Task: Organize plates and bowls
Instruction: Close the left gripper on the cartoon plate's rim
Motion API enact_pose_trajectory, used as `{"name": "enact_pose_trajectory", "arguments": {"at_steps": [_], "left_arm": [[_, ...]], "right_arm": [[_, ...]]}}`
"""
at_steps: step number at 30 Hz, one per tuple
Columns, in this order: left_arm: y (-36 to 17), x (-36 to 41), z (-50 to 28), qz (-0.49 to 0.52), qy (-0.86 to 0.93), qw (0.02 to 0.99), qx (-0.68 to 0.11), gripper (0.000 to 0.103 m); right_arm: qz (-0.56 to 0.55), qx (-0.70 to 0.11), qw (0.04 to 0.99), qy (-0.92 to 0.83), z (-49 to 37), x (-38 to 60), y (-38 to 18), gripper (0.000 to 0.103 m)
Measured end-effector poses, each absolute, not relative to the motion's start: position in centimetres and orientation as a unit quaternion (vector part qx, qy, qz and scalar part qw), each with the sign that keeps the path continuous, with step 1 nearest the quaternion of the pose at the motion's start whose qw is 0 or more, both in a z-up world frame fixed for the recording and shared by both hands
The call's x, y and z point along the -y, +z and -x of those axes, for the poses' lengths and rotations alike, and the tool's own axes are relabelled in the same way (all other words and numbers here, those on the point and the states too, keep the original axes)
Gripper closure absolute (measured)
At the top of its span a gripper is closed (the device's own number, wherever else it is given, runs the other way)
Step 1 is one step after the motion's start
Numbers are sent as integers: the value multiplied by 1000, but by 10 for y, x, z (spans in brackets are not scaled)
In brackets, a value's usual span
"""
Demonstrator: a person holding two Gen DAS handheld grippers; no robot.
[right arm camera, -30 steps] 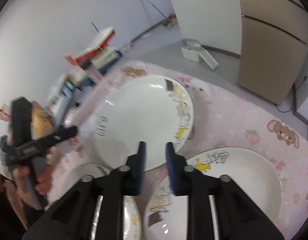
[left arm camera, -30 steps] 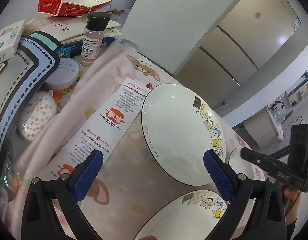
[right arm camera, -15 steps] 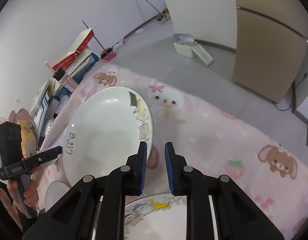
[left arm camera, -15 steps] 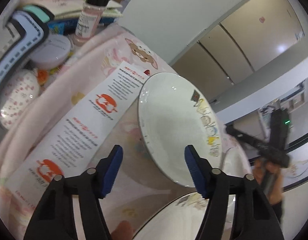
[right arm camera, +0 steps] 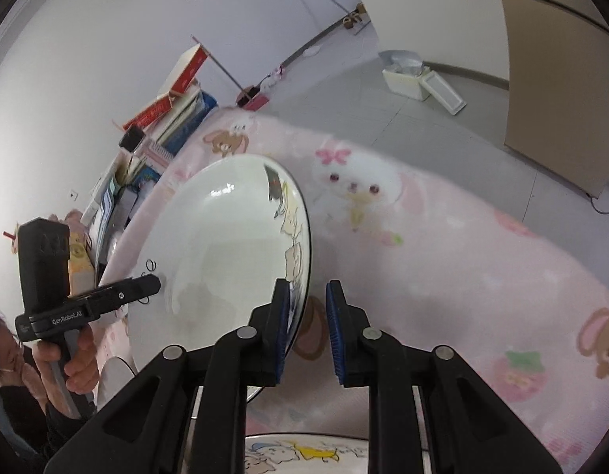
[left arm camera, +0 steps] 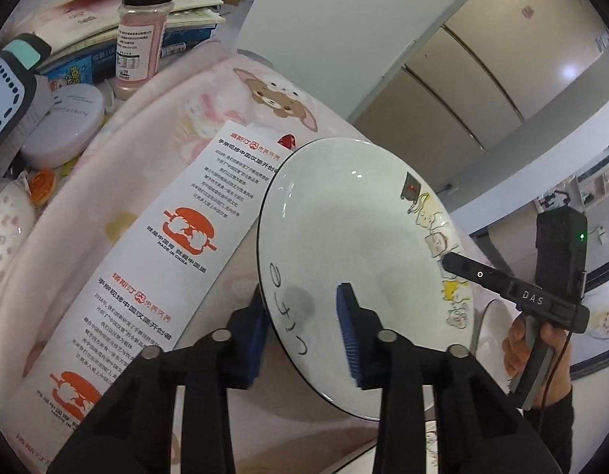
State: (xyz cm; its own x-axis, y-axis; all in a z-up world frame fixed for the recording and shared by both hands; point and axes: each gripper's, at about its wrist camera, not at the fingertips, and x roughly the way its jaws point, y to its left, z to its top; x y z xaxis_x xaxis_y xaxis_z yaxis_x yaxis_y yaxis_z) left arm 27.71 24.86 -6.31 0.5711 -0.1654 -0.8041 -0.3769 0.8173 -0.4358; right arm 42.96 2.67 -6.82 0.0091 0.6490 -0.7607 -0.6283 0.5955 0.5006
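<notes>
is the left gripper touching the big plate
Cannot tell. In the left wrist view the left gripper straddles the big plate's rim, one finger behind it, one over its face, but no clear contact or gap shows.

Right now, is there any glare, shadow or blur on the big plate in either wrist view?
Left wrist view: the plate is sharp, with small ceiling-light glints near its far rim and a soft grey shadow beside the left gripper. Right wrist view: brighter glare streaks on the plate's far side, a shadow near the left gripper's tip, and the pink cloth looks soft; fisheye bends walls in both.
</notes>
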Motion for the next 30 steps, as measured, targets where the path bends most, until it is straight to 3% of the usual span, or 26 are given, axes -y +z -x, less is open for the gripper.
{"name": "enact_pose_trajectory", "arguments": {"at_steps": [2, 8, 23, 30], "left_arm": [[-63, -246, -278, 263, 74, 843, -464, 85], [-65, -255, -275, 279, 71, 847, -447, 88], [45, -232, -220, 248, 51, 906, -339, 91], [57, -218, -164, 231, 39, 915, -328, 91]], "right_arm": [[-11, -540, 710, 452, -428, -29, -70, 84], [23, -530, 722, 445, -420, -37, -67, 87], [1, -465, 765, 446, -359, 1, 46, 88], [-4, -478, 764, 432, -301, 18, 51, 88]]}}
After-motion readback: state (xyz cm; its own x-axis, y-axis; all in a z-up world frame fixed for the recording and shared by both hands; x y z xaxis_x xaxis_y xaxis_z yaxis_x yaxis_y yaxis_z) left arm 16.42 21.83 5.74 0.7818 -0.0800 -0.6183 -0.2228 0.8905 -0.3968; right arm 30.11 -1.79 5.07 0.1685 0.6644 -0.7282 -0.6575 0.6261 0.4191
